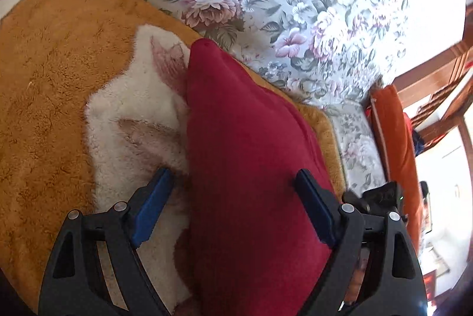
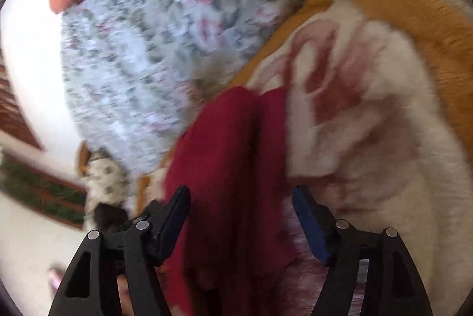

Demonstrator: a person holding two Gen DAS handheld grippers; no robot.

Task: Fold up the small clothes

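Dark red soft fabric garment (image 1: 251,168) lies as a long folded strip on the fuzzy orange-and-cream plush blanket (image 1: 53,73), w/ floral-print bed sheet (image 1: 295,5) beyond.

Left gripper (image 1: 235,189): jaws spread wide, garment running between them and out ahead; right finger looks to be over the cloth, left finger just beside its edge.

Right gripper (image 2: 241,206): also wide apart, red cloth (image 2: 233,168) between fingers. View is blurred, contact can't tell.
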